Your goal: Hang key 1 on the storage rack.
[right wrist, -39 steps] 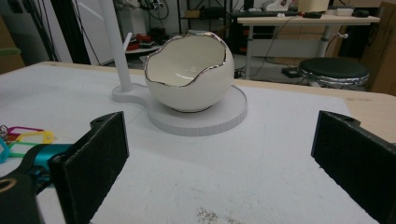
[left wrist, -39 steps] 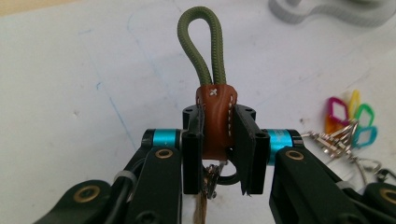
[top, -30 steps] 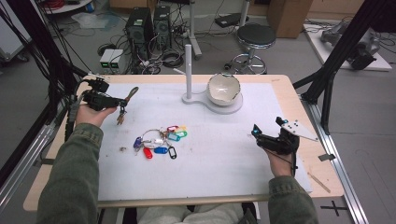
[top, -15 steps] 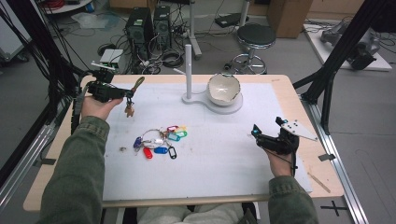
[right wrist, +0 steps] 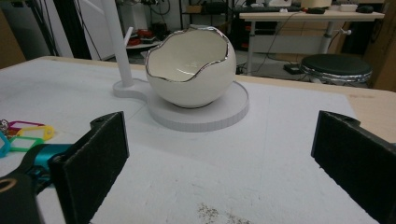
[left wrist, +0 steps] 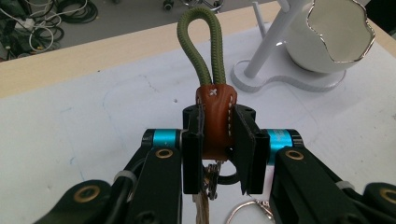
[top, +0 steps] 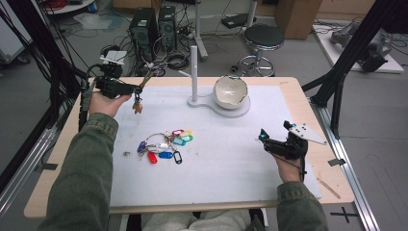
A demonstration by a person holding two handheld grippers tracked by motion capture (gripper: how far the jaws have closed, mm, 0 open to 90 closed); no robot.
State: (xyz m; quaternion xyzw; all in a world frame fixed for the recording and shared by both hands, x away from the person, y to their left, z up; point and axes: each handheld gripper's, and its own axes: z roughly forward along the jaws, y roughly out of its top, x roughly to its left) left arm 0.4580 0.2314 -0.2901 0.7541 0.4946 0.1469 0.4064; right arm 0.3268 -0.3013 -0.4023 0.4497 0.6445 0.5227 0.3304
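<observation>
At upper left of the high view, the left gripper (top: 136,89) is held above the far left corner of the table (top: 298,91), its jaws pointing toward frame right. The jaws are closed on a brown leather key fob (left wrist: 215,116): in the left gripper view the fob sits squarely between the two black pads, touched on both sides, and its green cord loop (left wrist: 200,44) stands up beyond the jaw tips. Metal rings and keys (top: 137,106) hang below the jaws, clear of the white mat (top: 226,159). The left hand (top: 107,102) wraps the gripper body from beneath, and the forearm in a green sleeve (top: 84,168) runs up from the bottom left of the frame.

Toward centre left of the mat lies a bunch of coloured key tags (top: 166,144), flat and well apart from either gripper. At upper centre stands a white stand (top: 195,72) with an upright post, and on its round base rests a white eggshell-shaped bowl (top: 231,91) with a jagged silver rim.

At right of the high view, the right gripper (top: 263,138) sits low near the mat's right edge, pointing toward frame left. Its jaws are spread wide with nothing between them; the right gripper view shows the bowl (right wrist: 189,65) in the gap, farther off. The right hand (top: 288,161) grips it from behind, wrist coming up from the bottom right.
</observation>
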